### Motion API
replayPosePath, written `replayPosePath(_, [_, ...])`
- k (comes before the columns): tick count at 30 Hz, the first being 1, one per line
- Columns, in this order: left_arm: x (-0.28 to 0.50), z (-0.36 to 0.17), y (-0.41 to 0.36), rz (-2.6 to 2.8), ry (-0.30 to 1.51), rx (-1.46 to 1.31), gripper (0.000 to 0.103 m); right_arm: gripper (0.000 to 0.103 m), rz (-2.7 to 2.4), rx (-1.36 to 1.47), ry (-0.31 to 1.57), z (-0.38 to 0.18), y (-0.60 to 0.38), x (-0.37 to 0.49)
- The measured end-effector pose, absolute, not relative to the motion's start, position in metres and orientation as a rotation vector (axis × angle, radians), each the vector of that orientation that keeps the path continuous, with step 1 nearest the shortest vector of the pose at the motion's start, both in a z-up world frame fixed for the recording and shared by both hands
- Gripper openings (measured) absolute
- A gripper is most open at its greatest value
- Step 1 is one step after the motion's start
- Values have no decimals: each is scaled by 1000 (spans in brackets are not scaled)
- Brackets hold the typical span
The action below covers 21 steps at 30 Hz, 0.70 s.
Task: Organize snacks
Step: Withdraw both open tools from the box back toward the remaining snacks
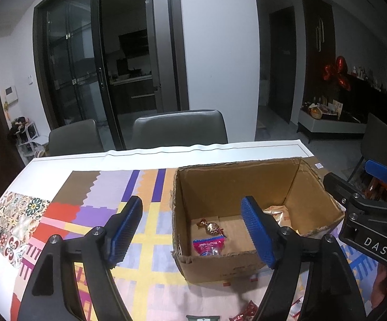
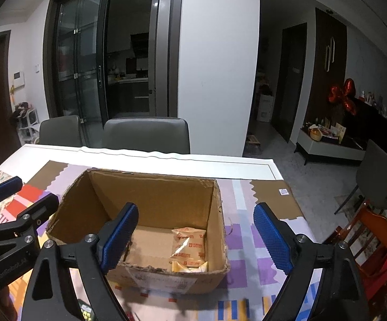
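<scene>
An open cardboard box stands on the patterned tablecloth. Inside it lie a gold-wrapped candy, a pink packet and beige snack packets. My left gripper hovers open over the box's near left corner, nothing between its blue pads. My right gripper hovers open over the box's near right part, also holding nothing. The right gripper shows at the right edge of the left wrist view, and the left gripper at the left edge of the right wrist view.
Red-wrapped snacks and a dark packet lie on the tablecloth near the front edge. Two grey chairs stand behind the white table. A red chair is at the right.
</scene>
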<state>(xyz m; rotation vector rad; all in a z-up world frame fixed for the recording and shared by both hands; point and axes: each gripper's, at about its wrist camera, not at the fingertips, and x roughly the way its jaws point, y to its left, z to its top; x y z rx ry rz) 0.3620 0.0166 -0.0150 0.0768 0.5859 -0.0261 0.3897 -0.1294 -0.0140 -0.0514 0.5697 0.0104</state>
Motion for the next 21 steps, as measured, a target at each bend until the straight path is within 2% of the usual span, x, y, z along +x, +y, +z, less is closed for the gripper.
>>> replayPosePath(21, [311,2,8,-39,557,83,76,89,7,-38,538,6,-144,328])
